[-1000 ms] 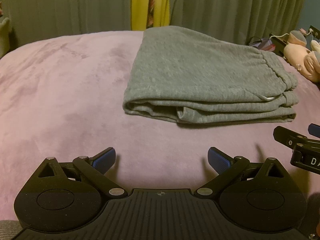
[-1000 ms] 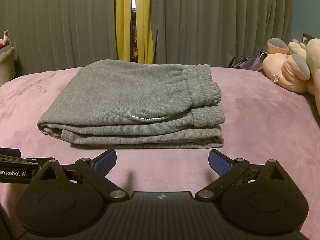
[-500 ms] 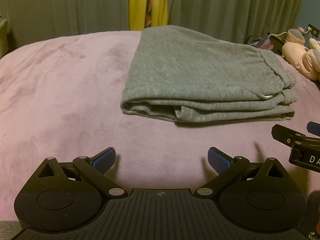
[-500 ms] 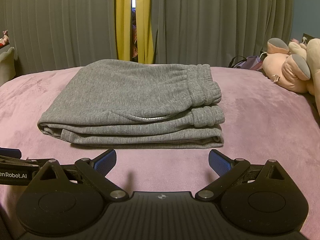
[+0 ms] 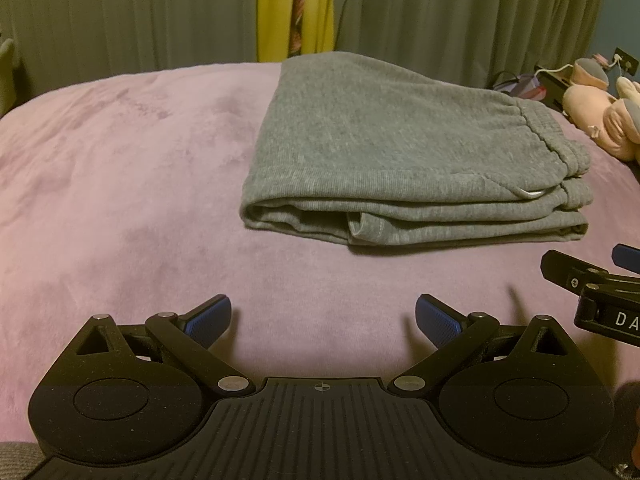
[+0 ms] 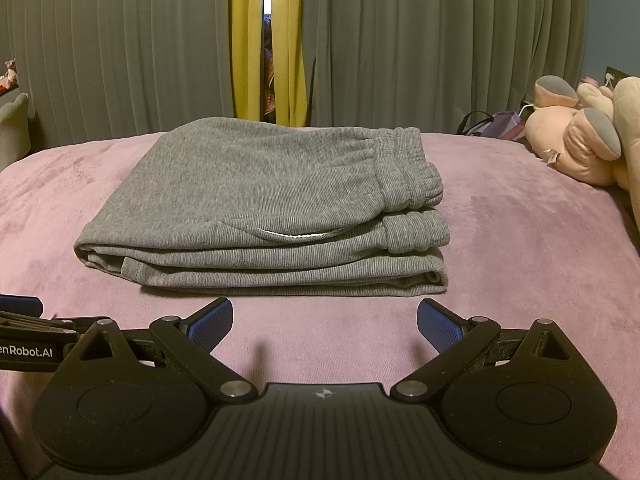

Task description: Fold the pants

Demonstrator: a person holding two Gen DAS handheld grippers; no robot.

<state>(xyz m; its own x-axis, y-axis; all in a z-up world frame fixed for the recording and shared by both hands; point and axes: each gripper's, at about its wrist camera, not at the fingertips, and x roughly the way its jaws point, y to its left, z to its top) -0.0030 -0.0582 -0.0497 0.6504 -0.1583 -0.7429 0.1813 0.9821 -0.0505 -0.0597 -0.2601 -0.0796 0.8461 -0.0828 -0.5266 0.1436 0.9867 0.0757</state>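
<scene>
Grey sweatpants [image 5: 392, 152] lie folded in a flat stack on the pink blanket [image 5: 120, 184], waistband to the right. They also show in the right wrist view [image 6: 260, 200], straight ahead. My left gripper [image 5: 323, 318] is open and empty, low over the blanket, in front and left of the pants. My right gripper [image 6: 325, 320] is open and empty just in front of the stack's near edge. Neither touches the pants.
Pink plush toys [image 6: 580, 140] lie at the right edge of the bed. Grey curtains [image 6: 420, 40] with a yellow strip hang behind. Bags and cables [image 5: 520, 80] sit at the far right. The right gripper's side [image 5: 592, 292] shows at the right in the left wrist view.
The left wrist view has drifted slightly, so the pants sit a little further left in it. The right gripper and the pants have not moved.
</scene>
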